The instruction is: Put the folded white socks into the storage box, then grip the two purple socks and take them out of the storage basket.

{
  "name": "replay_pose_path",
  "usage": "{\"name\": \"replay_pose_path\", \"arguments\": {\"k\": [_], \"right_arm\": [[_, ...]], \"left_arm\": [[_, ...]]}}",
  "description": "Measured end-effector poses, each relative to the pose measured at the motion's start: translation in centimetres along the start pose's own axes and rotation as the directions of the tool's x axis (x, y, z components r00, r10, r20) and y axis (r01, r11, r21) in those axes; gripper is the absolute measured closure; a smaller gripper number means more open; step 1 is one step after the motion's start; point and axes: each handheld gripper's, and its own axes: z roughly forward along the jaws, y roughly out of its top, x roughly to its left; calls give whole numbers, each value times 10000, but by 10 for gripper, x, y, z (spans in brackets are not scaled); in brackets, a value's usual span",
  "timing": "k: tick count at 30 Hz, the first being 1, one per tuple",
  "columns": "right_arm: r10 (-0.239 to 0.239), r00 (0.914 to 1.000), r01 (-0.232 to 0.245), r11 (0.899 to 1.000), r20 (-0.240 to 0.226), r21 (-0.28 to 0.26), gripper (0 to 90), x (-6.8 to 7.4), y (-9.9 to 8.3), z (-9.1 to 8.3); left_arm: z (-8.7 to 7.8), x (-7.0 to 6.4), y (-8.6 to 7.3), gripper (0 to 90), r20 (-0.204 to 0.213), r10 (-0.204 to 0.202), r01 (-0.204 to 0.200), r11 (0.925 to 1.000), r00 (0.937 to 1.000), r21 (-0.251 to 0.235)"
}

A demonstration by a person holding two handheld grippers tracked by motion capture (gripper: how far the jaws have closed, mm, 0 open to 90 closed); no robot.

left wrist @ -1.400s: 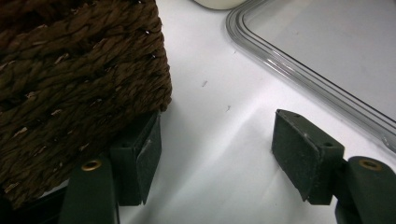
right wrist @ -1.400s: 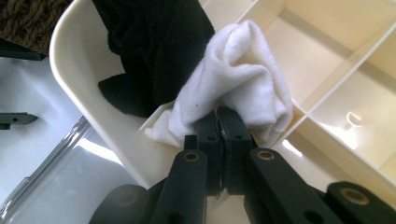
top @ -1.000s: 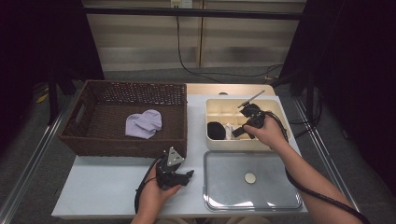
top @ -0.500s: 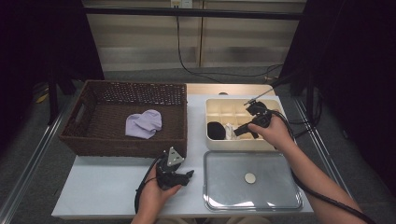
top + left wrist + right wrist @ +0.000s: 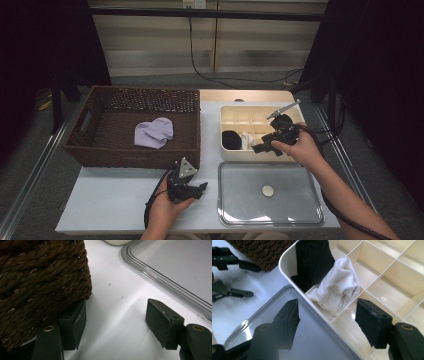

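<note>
A cream divided box (image 5: 260, 108) stands at the right of the white table. One front compartment holds a rolled black cloth (image 5: 231, 140) (image 5: 312, 262), and a crumpled white cloth (image 5: 246, 140) (image 5: 337, 290) lies in the one beside it. My right gripper (image 5: 261, 144) (image 5: 327, 312) hovers open over the box's near rim, jaws pointing at the white cloth, nothing between them. My left gripper (image 5: 200, 190) (image 5: 116, 317) rests open on the table by the wicker basket's front right corner (image 5: 37, 277), also holding nothing.
The brown wicker basket (image 5: 130, 155) at the left holds a lilac cloth (image 5: 154, 132). A clear plastic lid (image 5: 280, 210) (image 5: 175, 270) with a small round knob (image 5: 268, 190) lies in front of the box. Cables trail from both grippers.
My right gripper has drawn back a little from over the box toward its near rim. The left gripper has stayed still.
</note>
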Motion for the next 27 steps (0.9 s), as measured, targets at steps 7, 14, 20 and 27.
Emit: {"name": "replay_pose_path", "arguments": {"k": [7, 14, 20, 27], "right_arm": [[-335, 9991, 333, 9994, -252, -88, 309, 12, -10, -4], [-668, 9963, 645, 9970, -533, -437, 286, 20, -21, -7], [-952, 9932, 917, 9943, -668, -545, 279, 26, -33, -5], [-1181, 9895, 1138, 9920, -830, -553, 263, 35, -48, 2]], "left_arm": [[0, 0, 0, 331, 5, -22, 22, 10000, 10000, -26], [0, 0, 0, 331, -1, -26, 26, 10000, 10000, -22], [0, 0, 0, 331, -3, -19, 19, 10000, 10000, -19], [0, 0, 0, 331, 1, -26, 26, 10000, 10000, -36]]}}
